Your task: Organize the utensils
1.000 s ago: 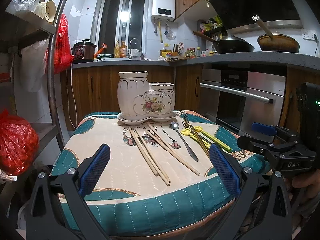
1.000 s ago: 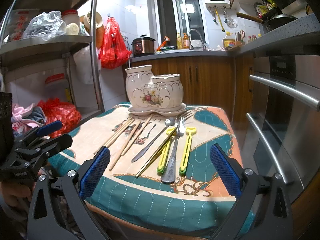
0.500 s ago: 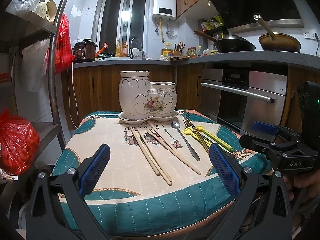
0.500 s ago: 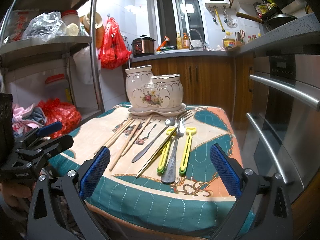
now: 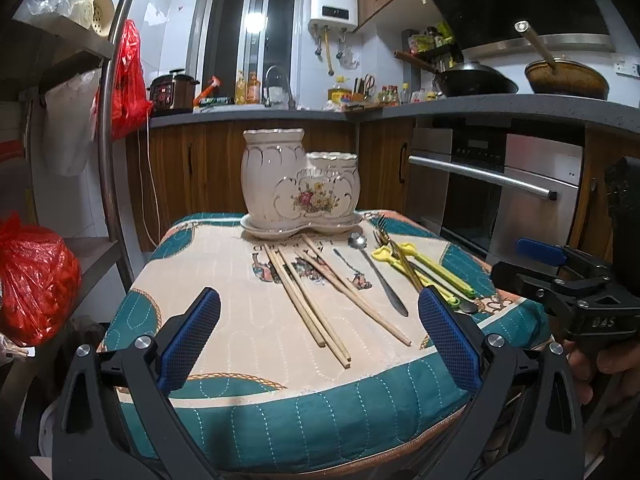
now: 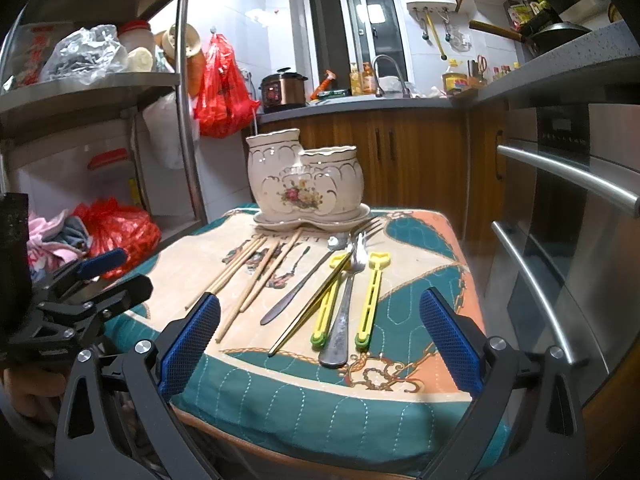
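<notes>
A white ceramic two-cup utensil holder [image 5: 298, 190] [image 6: 304, 184] with a flower print stands on its saucer at the far side of a quilted table [image 5: 224, 332]. Several wooden chopsticks [image 5: 308, 300] [image 6: 248, 268], a spoon [image 5: 378, 272] [image 6: 298, 290], a fork [image 6: 348, 296] and yellow-green tongs [image 5: 424, 268] [image 6: 370, 294] lie loose in front of it. My left gripper [image 5: 320, 338] is open and empty at the near edge, before the chopsticks. My right gripper [image 6: 320, 340] is open and empty at the table's right-hand edge, before the fork and tongs.
A metal shelf rack [image 6: 120, 80] with red bags [image 5: 32, 276] stands left of the table. A steel oven [image 6: 580, 220] with bar handles is close on the right. Wooden cabinets and a worktop [image 5: 260, 116] run behind.
My left gripper has drifted slightly forward and up, so the table sits a little lower in its view. The right gripper and the utensils have not moved.
</notes>
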`<state>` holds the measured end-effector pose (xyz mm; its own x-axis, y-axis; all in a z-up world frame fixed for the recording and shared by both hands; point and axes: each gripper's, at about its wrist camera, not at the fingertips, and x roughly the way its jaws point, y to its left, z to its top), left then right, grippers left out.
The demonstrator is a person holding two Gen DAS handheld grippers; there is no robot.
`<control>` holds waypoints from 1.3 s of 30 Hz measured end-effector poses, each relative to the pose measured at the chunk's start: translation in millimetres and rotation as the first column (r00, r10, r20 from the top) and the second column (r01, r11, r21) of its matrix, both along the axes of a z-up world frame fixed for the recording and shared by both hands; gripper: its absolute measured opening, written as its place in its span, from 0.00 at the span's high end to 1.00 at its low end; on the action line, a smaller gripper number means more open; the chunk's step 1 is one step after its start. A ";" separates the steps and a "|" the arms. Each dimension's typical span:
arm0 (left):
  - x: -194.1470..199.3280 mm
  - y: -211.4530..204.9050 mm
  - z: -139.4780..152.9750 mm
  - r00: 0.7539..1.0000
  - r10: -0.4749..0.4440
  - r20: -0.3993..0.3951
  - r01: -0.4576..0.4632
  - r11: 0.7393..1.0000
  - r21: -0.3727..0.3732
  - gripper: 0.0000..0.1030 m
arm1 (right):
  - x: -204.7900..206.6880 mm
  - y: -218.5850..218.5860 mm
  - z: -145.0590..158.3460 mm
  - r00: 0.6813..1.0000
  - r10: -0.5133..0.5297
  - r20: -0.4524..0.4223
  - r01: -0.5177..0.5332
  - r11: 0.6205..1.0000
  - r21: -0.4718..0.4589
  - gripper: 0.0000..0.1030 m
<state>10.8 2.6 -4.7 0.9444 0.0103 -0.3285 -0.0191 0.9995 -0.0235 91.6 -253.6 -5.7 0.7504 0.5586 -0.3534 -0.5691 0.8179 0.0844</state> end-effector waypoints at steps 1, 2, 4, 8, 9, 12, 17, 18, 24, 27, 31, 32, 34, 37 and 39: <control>2.2 0.9 -0.3 1.000 0.003 -0.010 -0.003 1.000 -0.002 0.05 | 0.6 -0.2 0.5 1.000 -0.004 -0.001 0.004 1.000 -0.001 0.04; 4.3 1.3 -0.4 1.000 0.007 -0.017 -0.007 1.000 -0.006 0.05 | 1.2 0.1 1.0 1.000 -0.008 0.000 0.008 1.000 -0.002 0.04; 7.8 3.6 -0.8 0.999 0.014 -0.031 -0.014 1.000 -0.014 0.05 | 2.2 0.2 2.2 1.000 -0.017 0.000 0.017 1.000 -0.004 0.04; 12.8 3.9 0.3 0.998 0.027 -0.048 -0.027 1.000 0.003 0.05 | 8.7 0.5 4.2 1.000 -0.015 -0.023 0.015 1.000 0.004 0.07; 14.4 3.8 0.6 0.998 0.026 -0.054 -0.026 1.000 0.005 0.05 | 10.0 1.2 4.7 1.000 -0.013 -0.027 0.013 1.000 0.005 0.07; 19.7 4.8 2.0 0.997 0.023 -0.072 -0.023 1.000 0.007 0.05 | 15.2 3.6 6.1 0.999 -0.010 -0.041 0.010 1.000 -0.003 0.08; 31.5 13.7 5.7 0.994 0.031 -0.108 -0.033 0.999 -0.012 0.16 | 26.5 8.1 9.2 0.998 -0.020 -0.066 0.018 0.999 -0.029 0.22; 36.3 17.3 5.8 0.991 0.026 -0.132 -0.030 0.999 -0.026 0.20 | 30.3 9.2 9.9 0.997 -0.022 -0.076 0.020 0.999 -0.036 0.27; 65.9 33.5 1.3 0.968 -0.022 -0.250 -0.003 0.995 -0.097 0.45 | 53.1 17.0 10.1 0.989 -0.015 -0.146 0.005 0.997 -0.072 0.43; 82.2 39.9 -2.7 0.951 -0.038 -0.307 -0.002 0.992 -0.126 0.51 | 66.2 23.5 9.6 0.982 -0.005 -0.189 -0.013 0.995 -0.096 0.51; 105.7 47.2 -6.7 0.925 -0.051 -0.376 -0.006 0.989 -0.150 0.61 | 89.9 36.1 8.3 0.963 0.011 -0.271 -0.047 0.991 -0.125 0.56; 109.4 48.3 -7.4 0.919 -0.057 -0.389 -0.004 0.988 -0.155 0.62 | 97.1 40.9 7.5 0.956 0.015 -0.293 -0.058 0.989 -0.137 0.56; 118.6 48.5 -10.0 0.905 -0.076 -0.419 0.005 0.986 -0.168 0.62 | 109.8 49.0 5.9 0.945 0.024 -0.327 -0.080 0.984 -0.157 0.59; 128.6 46.7 -14.3 0.885 -0.089 -0.458 0.014 0.986 -0.164 0.62 | 130.6 61.5 -0.4 0.918 0.031 -0.395 -0.109 0.978 -0.176 0.70; 132.7 46.6 -15.9 0.877 -0.086 -0.473 0.014 0.988 -0.155 0.62 | 140.7 66.8 -5.5 0.899 0.029 -0.437 -0.120 0.976 -0.181 0.77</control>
<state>143.5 49.2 -20.6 0.6707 -0.1139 -0.7329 -0.0140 0.9860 -0.1661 232.2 -186.8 -11.2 0.4591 0.4912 -0.7403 -0.5739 0.8000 0.1749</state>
